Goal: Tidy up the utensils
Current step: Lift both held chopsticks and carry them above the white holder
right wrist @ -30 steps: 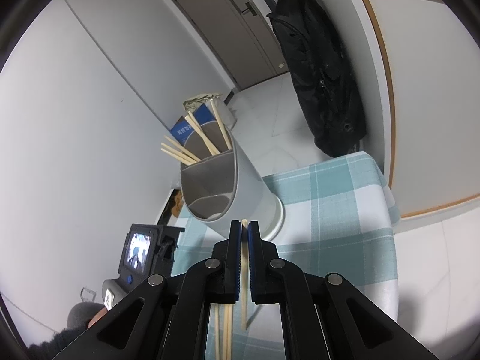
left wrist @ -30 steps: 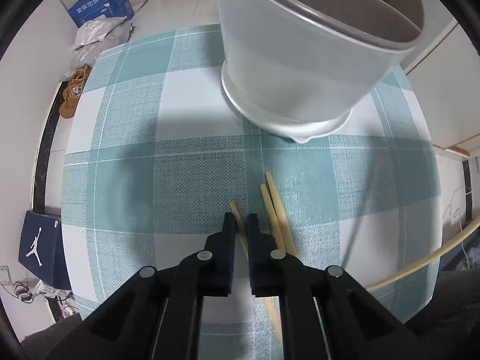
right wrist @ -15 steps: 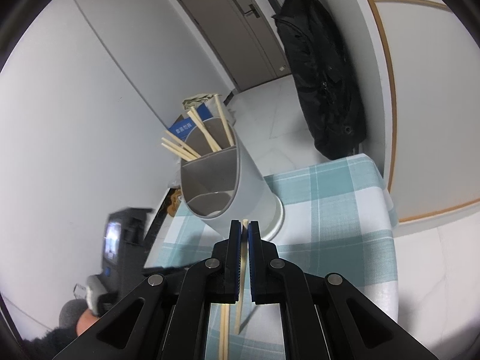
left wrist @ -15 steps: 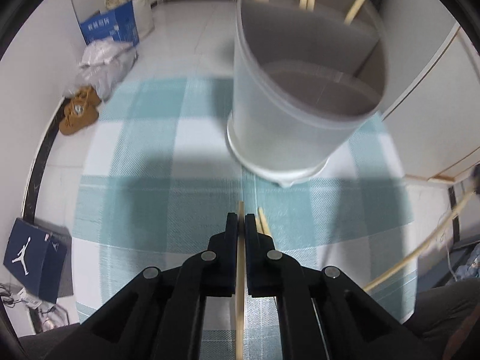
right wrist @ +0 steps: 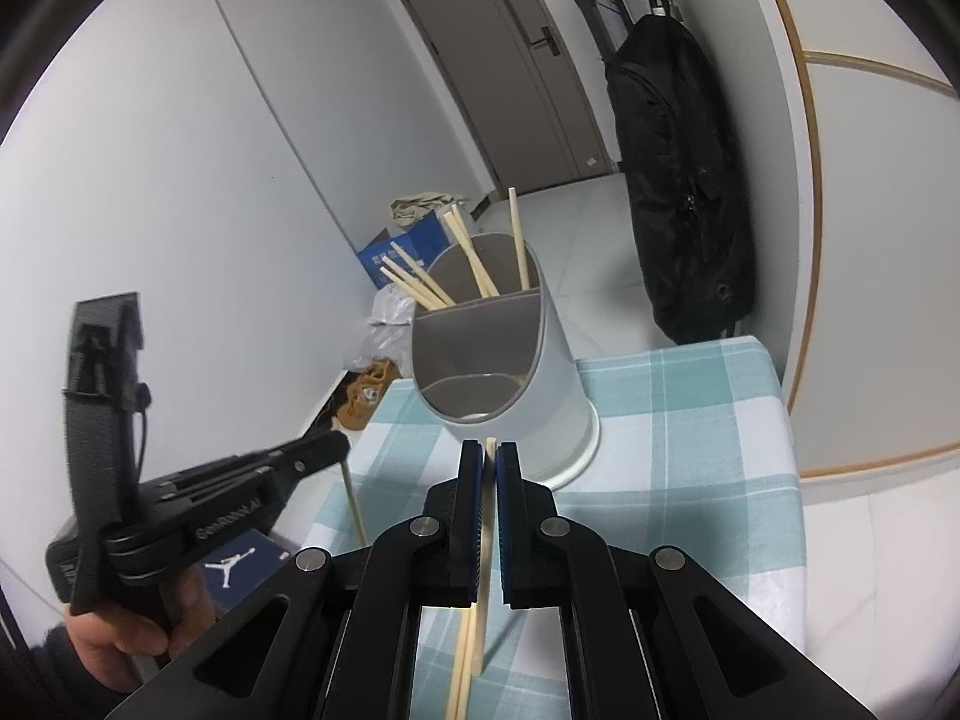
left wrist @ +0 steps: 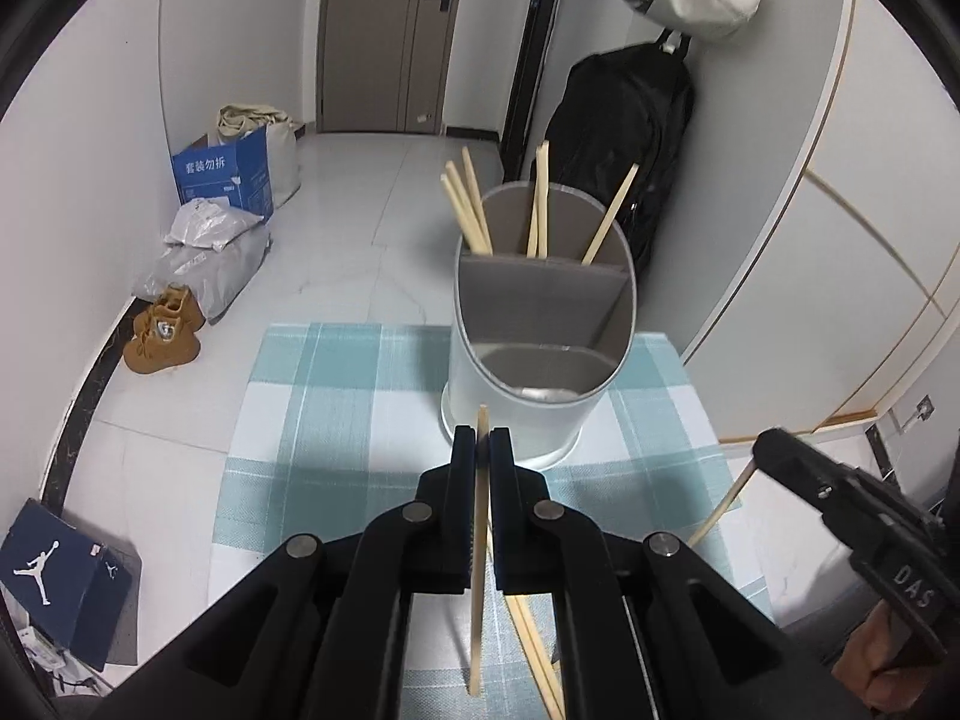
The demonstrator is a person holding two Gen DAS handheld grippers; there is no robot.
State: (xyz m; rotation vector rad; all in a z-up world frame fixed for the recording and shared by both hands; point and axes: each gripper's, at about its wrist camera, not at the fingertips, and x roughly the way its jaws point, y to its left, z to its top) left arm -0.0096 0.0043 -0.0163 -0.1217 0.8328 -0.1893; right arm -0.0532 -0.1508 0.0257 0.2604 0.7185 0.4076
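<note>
We held the left gripper [left wrist: 481,443] above the checked tablecloth [left wrist: 336,420], just in front of the grey holder [left wrist: 540,324], with its jaws pinched on a single chopstick [left wrist: 478,570] that ran back between the fingers and poked a little past their tips. The right gripper [right wrist: 491,457] sat on the other side of the holder's near face, likewise clamped on one chopstick [right wrist: 487,516], whose tip reached just short of the holder's base. The holder stood upright on the cloth and was split by a divider: several chopsticks [left wrist: 465,210] leaned in the far compartment, while the near compartment showed only its bare floor. More chopsticks [left wrist: 534,648] lay on the cloth below the left gripper, nearer to us than the holder. Beyond the holder a black bag [left wrist: 624,144] hung against the wall, and to the holder's left a blue box [left wrist: 222,174] and brown shoes [left wrist: 162,330] sat on the floor.
</note>
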